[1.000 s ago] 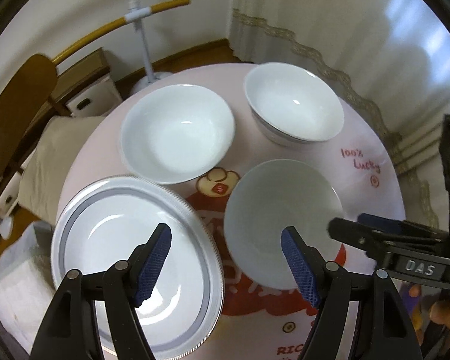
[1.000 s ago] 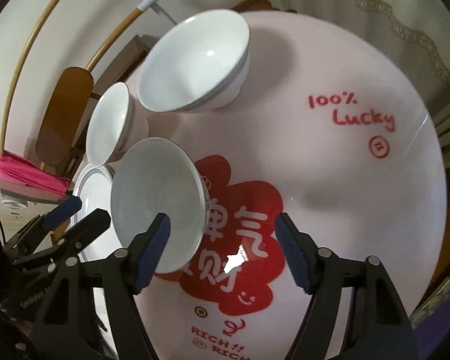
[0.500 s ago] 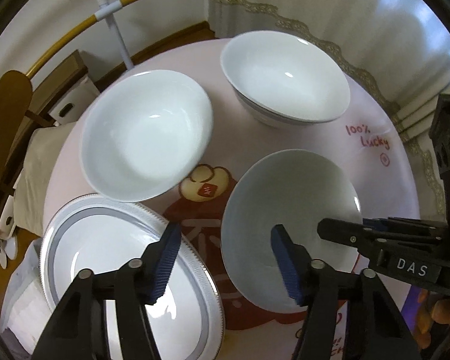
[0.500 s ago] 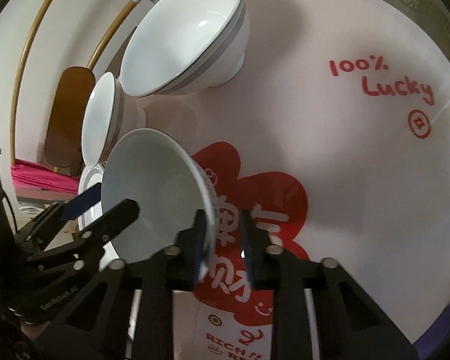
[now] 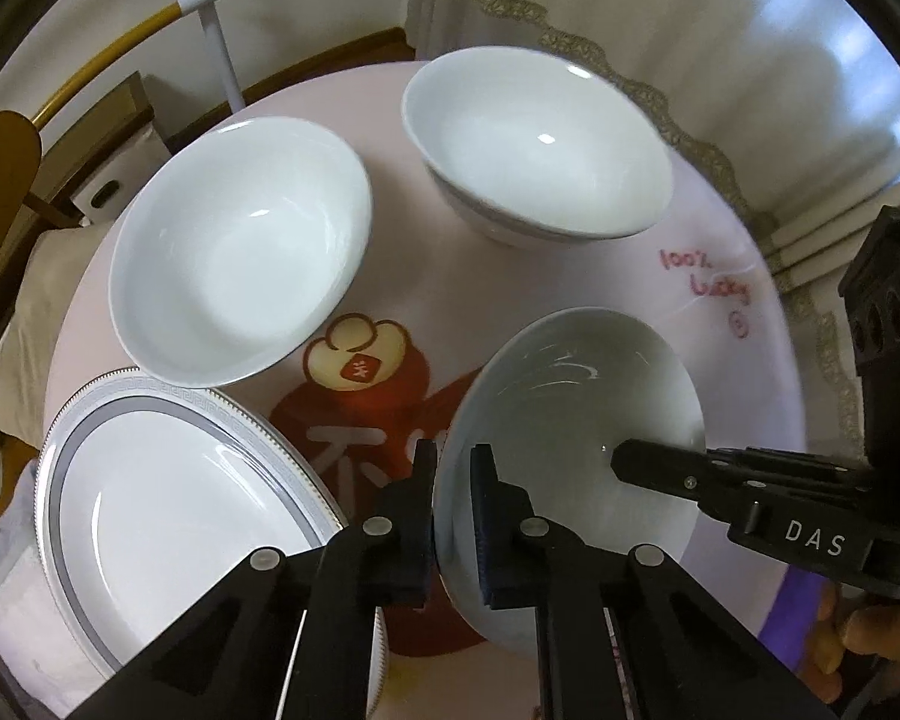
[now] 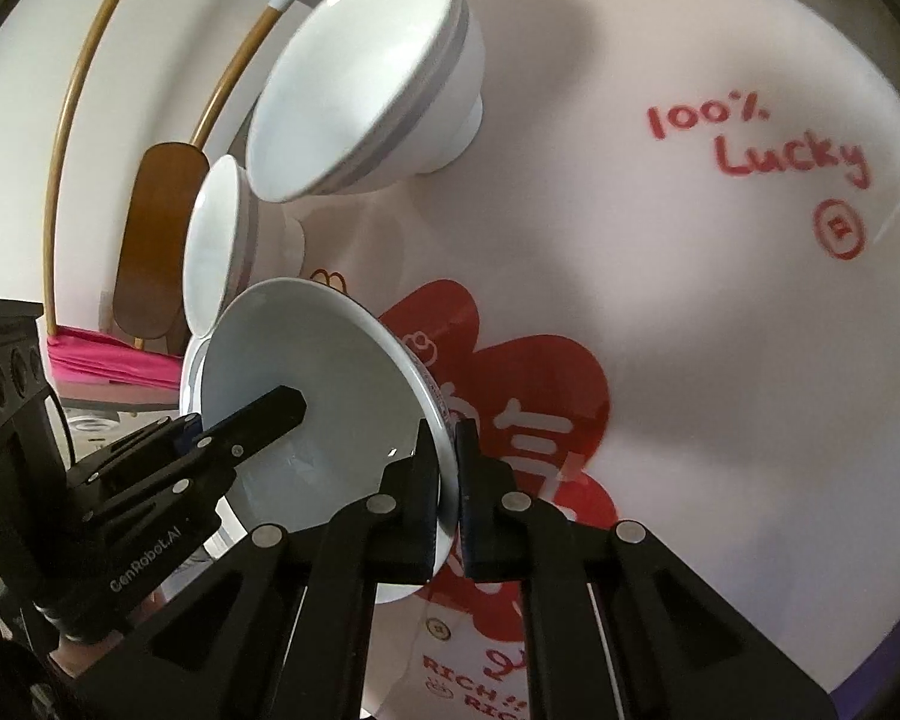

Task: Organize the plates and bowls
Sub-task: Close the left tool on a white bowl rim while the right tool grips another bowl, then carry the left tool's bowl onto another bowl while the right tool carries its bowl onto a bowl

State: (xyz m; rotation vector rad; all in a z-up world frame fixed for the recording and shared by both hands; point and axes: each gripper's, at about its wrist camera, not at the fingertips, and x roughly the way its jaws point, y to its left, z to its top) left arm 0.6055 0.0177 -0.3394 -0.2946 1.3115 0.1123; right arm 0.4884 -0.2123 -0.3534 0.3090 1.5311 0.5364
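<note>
1. Nearest to both cameras, a shallow grey-white bowl (image 5: 570,444) is gripped from two opposite sides at once; it sits low on the round pink table (image 6: 720,360), over the red printed design, whether lifted or resting cannot be told

2. On the bowl's near-left rim, the left claw (image 5: 453,480) is clenched, one finger inside the bowl and one outside, the rim pinched between them

3. Opposite, the right claw (image 6: 447,468) is likewise clenched on the far-right rim, again one finger inside and one outside; in the left wrist view its black finger reaches in over the bowl from the right

4. Just to the left of the gripped bowl, near the table's edge, lies a wide plate (image 5: 168,510) with a grey patterned border; it is the left claw's nearer neighbour

5. Farther back on the left stands a white bowl (image 5: 240,264), its near edge seeming to overhang the plate's far rim

6. Farthest back, right of centre, stands a deeper white bowl with a grey band (image 5: 540,144), well apart from the gripped one

7. Judging from this, the coming move turns on direction: both likely stacking spots lie away from the claws, toward the far left and far centre, so the bowl would travel forward
</note>
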